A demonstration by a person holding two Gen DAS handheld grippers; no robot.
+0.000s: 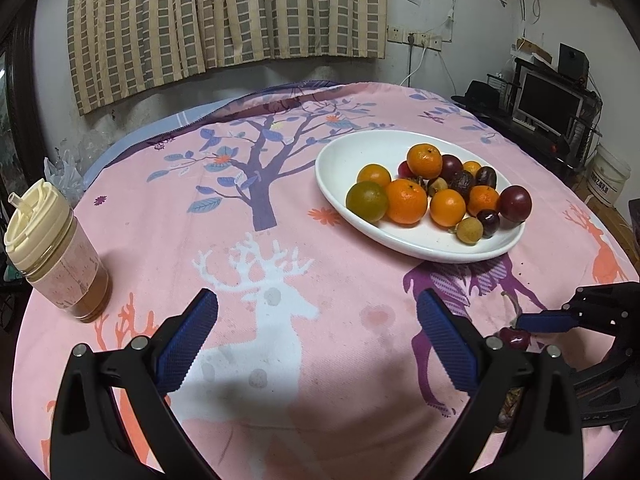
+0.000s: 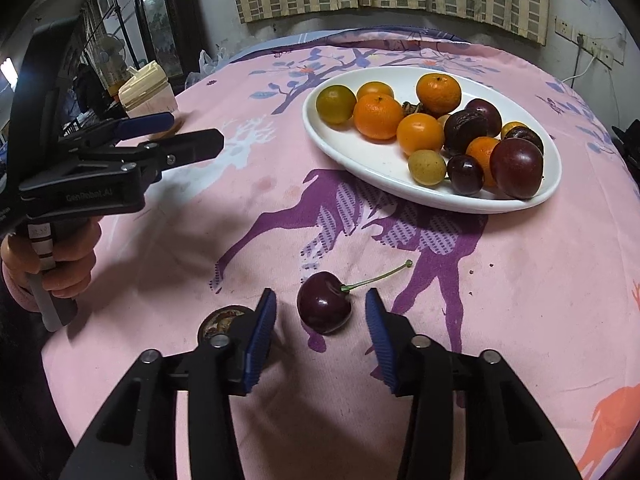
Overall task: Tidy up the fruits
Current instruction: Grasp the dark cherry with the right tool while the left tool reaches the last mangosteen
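Right hand-held gripper (image 2: 320,320) lowered over a dark cherry (image 2: 325,307) on the pink deer-print cloth (image 2: 520,300), blue pads (image 2: 262,330) either side of the fruit, not touching it; nothing grasped. Cherry lying near, apart from the white oval plate (image 2: 360,152) farther off, stem pointing right. Plate piled with tangerines (image 2: 378,116), plums (image 2: 516,168) and small fruits. Left hand-held gripper (image 1: 316,340) released, empty, held over bare cloth. Lidded jar (image 1: 56,256) at far left.

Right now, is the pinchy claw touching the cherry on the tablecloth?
Apart. In the right wrist view, the cherry lies between the right gripper fingers, with pink cloth showing on both sides of it.
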